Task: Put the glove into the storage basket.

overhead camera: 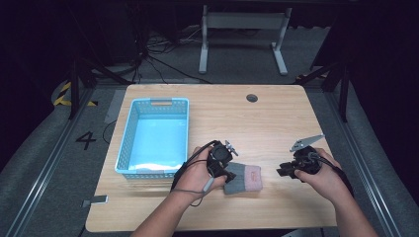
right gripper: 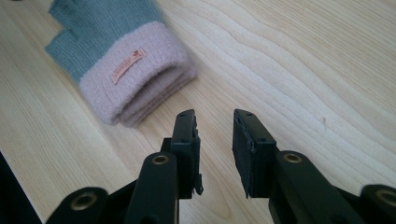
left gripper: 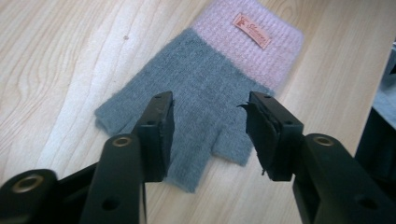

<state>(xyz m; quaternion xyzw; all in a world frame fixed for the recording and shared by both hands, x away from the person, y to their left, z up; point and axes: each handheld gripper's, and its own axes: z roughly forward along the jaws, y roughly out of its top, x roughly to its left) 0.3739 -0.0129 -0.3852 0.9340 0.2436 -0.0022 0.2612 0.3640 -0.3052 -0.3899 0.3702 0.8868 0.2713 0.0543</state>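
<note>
On the pale, wood-grained bench [overhead camera: 276, 118], a light blue plastic basket [overhead camera: 129, 134] with perforated walls stood toward the left edge. Near the front edge, about midway along it, lay a flat knitted fingerless glove [left gripper: 201, 88], fuzzy grey wool with a ribbed pink cuff [right gripper: 135, 84] bearing a small orange label [left gripper: 252, 30]. The left tool [left gripper: 208, 135] hovered right over the glove's grey finger end, its black blocky jaws apart with nothing between them. The right tool [right gripper: 215, 149] stood over bare wood beside the cuff, jaws apart and empty.
</note>
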